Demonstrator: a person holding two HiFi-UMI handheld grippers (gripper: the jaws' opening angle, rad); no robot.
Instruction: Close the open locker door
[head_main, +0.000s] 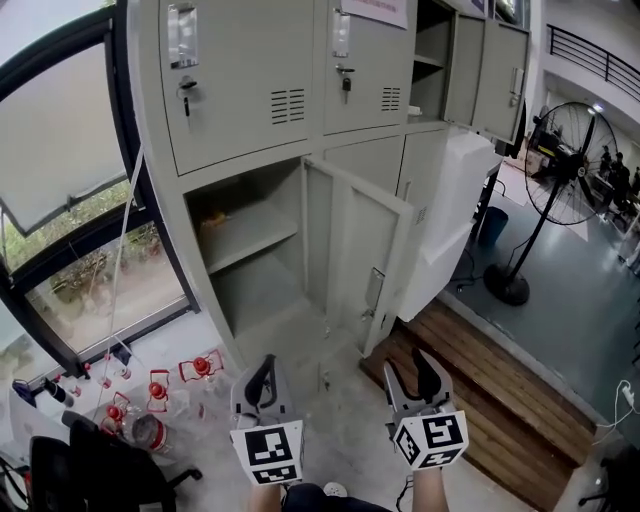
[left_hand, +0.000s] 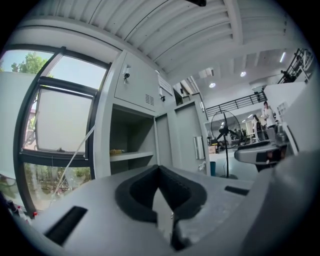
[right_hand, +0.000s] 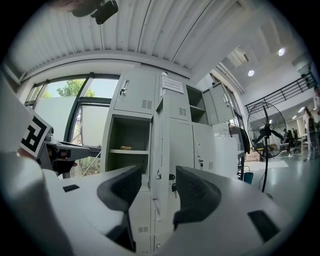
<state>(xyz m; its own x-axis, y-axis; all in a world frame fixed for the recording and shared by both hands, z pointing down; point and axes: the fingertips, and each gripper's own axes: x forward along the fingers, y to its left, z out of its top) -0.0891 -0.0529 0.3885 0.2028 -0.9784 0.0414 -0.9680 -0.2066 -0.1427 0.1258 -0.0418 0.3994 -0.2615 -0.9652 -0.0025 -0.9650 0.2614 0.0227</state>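
Floor separates locker door (swung outward) from right tongs, parted.

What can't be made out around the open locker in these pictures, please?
- Yellowish item on the shelf: too small and dim in every view.
- Notice on the upper door: cut off by the head view's top edge; print too small elsewhere.
- Open door's far face: turned away in head view, edge-on in right gripper view.
- People beyond the fan: too small.
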